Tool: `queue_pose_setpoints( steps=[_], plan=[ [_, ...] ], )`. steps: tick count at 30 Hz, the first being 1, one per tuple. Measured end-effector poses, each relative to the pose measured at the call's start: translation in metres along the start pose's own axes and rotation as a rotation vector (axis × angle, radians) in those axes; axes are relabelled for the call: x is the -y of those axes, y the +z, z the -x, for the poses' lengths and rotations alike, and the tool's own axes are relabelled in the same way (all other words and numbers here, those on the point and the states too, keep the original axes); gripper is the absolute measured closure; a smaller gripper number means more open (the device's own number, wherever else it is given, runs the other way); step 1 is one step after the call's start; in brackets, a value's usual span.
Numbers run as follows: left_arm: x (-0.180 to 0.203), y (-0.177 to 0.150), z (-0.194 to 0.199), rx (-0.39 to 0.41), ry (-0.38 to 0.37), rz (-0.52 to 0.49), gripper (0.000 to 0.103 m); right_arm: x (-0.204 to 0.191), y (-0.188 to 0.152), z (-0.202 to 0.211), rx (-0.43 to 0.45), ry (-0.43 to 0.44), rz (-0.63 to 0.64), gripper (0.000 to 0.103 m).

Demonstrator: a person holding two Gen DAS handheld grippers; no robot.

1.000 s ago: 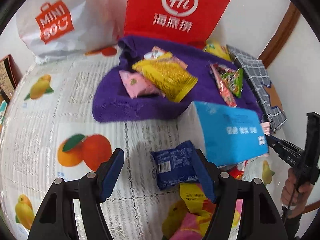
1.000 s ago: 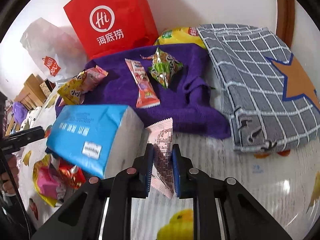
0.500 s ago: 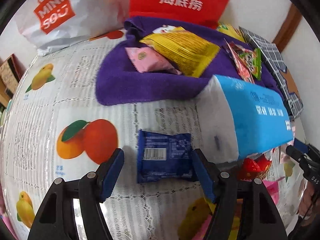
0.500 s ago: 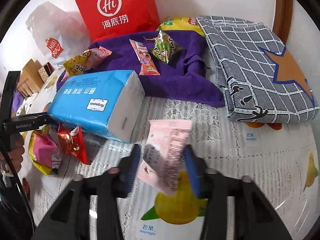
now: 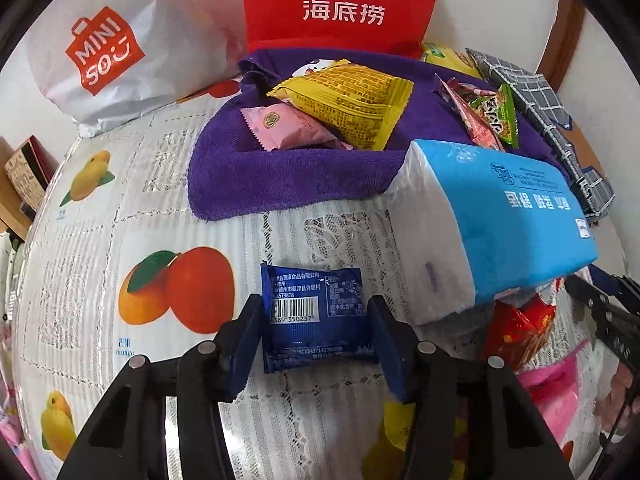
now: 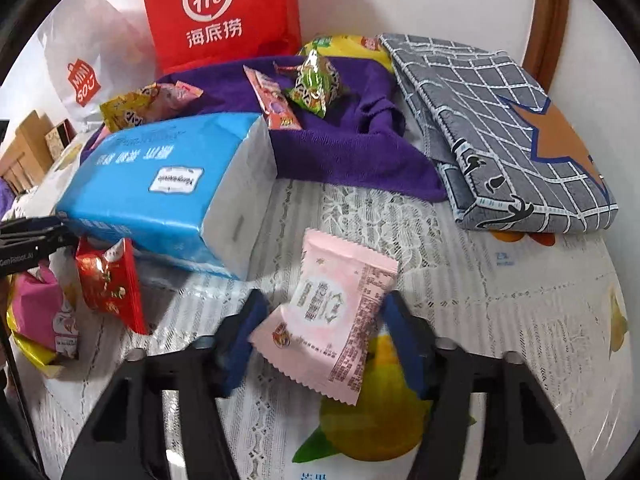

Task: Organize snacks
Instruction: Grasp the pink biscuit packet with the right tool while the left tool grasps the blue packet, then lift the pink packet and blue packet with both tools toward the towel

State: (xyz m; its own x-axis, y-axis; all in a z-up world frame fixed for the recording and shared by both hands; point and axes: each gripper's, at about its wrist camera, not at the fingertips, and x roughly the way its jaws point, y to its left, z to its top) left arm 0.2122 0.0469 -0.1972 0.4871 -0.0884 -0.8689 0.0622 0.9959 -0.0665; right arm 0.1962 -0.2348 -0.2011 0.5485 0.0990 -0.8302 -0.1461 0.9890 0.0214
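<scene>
My left gripper [image 5: 316, 334] is open, its blue pads on either side of a dark blue snack packet [image 5: 318, 314] that lies flat on the tablecloth. My right gripper [image 6: 326, 338] is open; a pale pink snack packet [image 6: 332, 320] lies tilted between its fingers, released. A purple towel [image 5: 256, 176] holds a yellow packet [image 5: 352, 98], a pink packet [image 5: 286, 126] and a green packet [image 5: 500, 114]. The towel also shows in the right wrist view [image 6: 352, 148].
A blue tissue pack [image 5: 504, 216] lies beside the towel and shows in the right wrist view [image 6: 168, 184]. A red paper bag [image 5: 340, 0] and a white Miniso bag [image 5: 116, 40] stand behind. A grey checked cloth [image 6: 500, 120] lies right. Red and pink packets [image 6: 108, 280] sit left.
My right gripper opened, pulled back and let go of the pale pink packet. My left gripper moved forward so its open fingers now straddle the dark blue packet.
</scene>
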Motion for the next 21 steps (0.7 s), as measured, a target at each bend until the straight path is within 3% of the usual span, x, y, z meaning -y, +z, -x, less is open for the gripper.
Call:
queue_pose_setpoints(
  steps=[5, 21],
  plan=[
    [-0.008, -0.006, 0.011, 0.005, -0.038, 0.031, 0.055, 0.005, 0.002, 0.005, -0.007, 0.029, -0.030, 0.069],
    [-0.003, -0.012, 0.076, 0.112, -0.064, 0.046, 0.055, -0.008, 0.003, 0.066, 0.080, 0.068, -0.021, 0.069]
  ],
)
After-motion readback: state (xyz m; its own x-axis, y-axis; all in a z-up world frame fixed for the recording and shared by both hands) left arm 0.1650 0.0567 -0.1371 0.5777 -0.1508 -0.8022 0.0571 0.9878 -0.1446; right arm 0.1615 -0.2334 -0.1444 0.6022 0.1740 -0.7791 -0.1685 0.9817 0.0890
